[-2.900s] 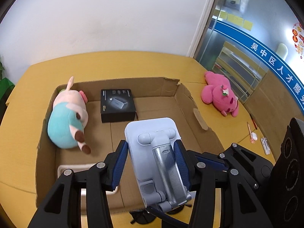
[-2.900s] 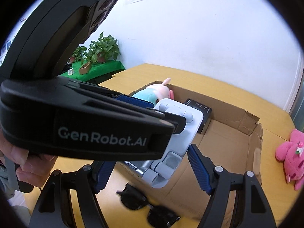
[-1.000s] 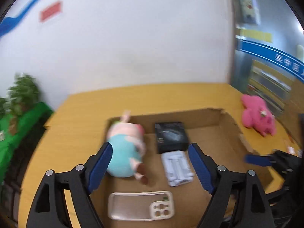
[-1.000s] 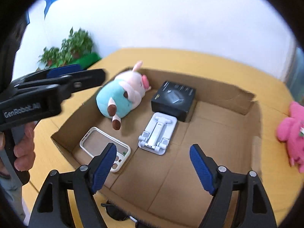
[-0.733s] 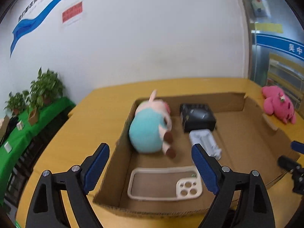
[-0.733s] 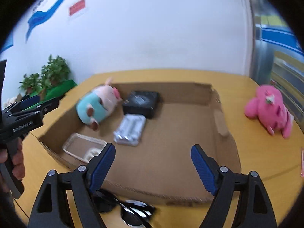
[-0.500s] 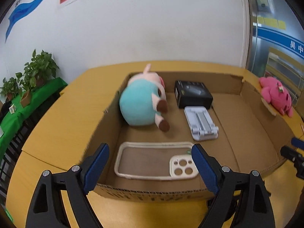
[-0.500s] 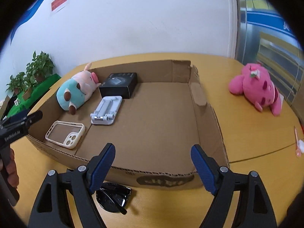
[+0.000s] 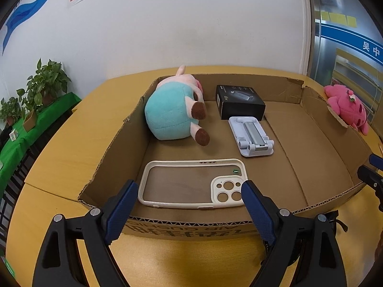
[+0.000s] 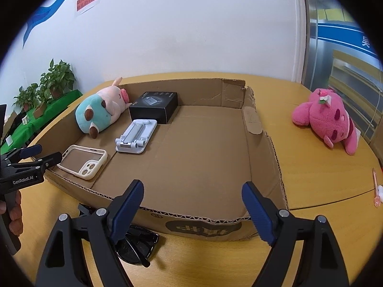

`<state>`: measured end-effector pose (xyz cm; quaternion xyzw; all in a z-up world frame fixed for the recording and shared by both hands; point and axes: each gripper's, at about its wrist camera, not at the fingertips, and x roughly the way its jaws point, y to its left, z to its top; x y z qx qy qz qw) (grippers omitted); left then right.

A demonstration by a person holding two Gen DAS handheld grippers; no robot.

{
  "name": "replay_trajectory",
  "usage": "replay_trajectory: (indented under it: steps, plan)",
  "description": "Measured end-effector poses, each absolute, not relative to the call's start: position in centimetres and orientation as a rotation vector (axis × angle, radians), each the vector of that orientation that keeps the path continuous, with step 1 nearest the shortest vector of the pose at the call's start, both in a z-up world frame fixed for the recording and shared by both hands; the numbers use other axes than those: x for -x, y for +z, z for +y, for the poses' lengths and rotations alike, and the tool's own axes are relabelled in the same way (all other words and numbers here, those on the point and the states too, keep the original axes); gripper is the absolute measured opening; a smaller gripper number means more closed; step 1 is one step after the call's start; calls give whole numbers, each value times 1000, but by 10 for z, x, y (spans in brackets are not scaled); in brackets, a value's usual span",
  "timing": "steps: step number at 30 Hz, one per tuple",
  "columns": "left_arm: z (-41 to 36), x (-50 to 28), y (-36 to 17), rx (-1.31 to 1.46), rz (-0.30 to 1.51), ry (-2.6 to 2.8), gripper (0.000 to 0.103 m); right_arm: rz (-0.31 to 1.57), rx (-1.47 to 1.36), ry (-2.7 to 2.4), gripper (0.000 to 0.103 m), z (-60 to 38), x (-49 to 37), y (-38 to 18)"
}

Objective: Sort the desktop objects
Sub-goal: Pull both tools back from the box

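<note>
A shallow cardboard box [image 10: 261, 148] sits on a yellow table [image 10: 318, 174]. Inside the box lie four things: one teal and pink plush pig [image 9: 176, 112] at the far left, one black carton [image 9: 239, 101] beside it, one white phone stand [image 9: 251, 136] just in front of the carton, and one cream phone case [image 9: 194, 184] nearest the front wall. One pink plush toy [image 10: 328, 119] lies outside, right of the box. One pair of sunglasses [image 10: 136, 246] lies against the front wall. The left gripper [image 9: 189, 208] and right gripper [image 10: 192, 206] are both spread wide, holding nothing.

Sunglasses [image 10: 137, 244] half hidden behind right gripper [image 10: 191, 205] finger; box [image 10: 215, 217] print unreadable, pink pen [image 10: 375, 186] tiny.
</note>
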<state>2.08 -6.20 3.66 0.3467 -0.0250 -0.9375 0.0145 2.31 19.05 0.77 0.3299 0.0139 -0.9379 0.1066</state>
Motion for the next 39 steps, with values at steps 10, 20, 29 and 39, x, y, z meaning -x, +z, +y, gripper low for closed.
replay_trajectory:
  steps: [10, 20, 29, 39]
  plan:
    - [-62, -32, 33, -912, -67, -2971, 91, 43, -889, -2780, 88, 193, -27, 5]
    - [-60, -37, 30, -830, -58, -2982, 91, 40, -825, -2815, 91, 194, -29, 2]
    - [-59, -49, 23, -673, -55, -3021, 91, 36, -701, -2863, 96, 197, -37, -4]
    - [-62, -48, 36, -848, -43, -3036, 92, 33, -849, -2820, 102, 206, -27, 7]
